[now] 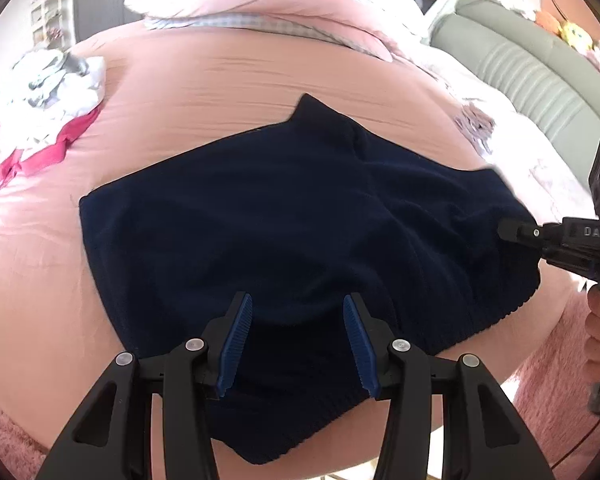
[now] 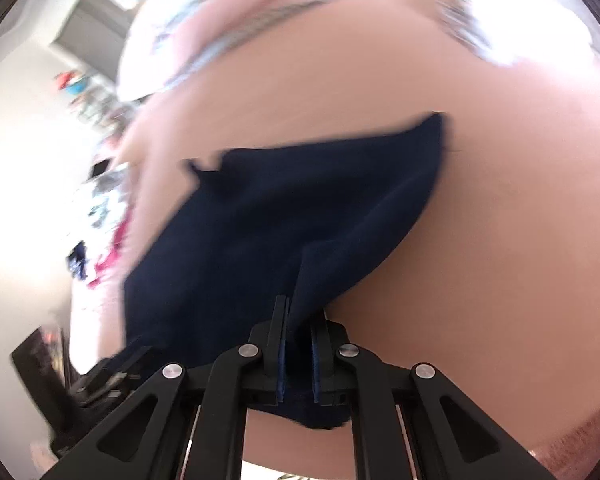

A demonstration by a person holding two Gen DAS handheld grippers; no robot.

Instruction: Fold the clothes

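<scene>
A navy blue knit garment (image 1: 284, 216) lies spread on the pink bed sheet (image 1: 220, 80). My left gripper (image 1: 298, 320) is open over its near hem, blue pads apart, with the cloth between and below them. My right gripper (image 1: 512, 232) reaches in from the right and is shut on the garment's right edge. In the blurred right wrist view the right gripper (image 2: 299, 336) pinches a fold of the navy garment (image 2: 284, 216), which stretches away from the fingers and is lifted off the sheet.
A pile of white, grey and magenta clothes (image 1: 40, 92) lies at the left of the bed. Floral pillows and bedding (image 1: 260, 4) are at the far end. A grey-green padded headboard (image 1: 520, 64) is at the right. A fuzzy pink blanket (image 1: 556, 360) lines the near edge.
</scene>
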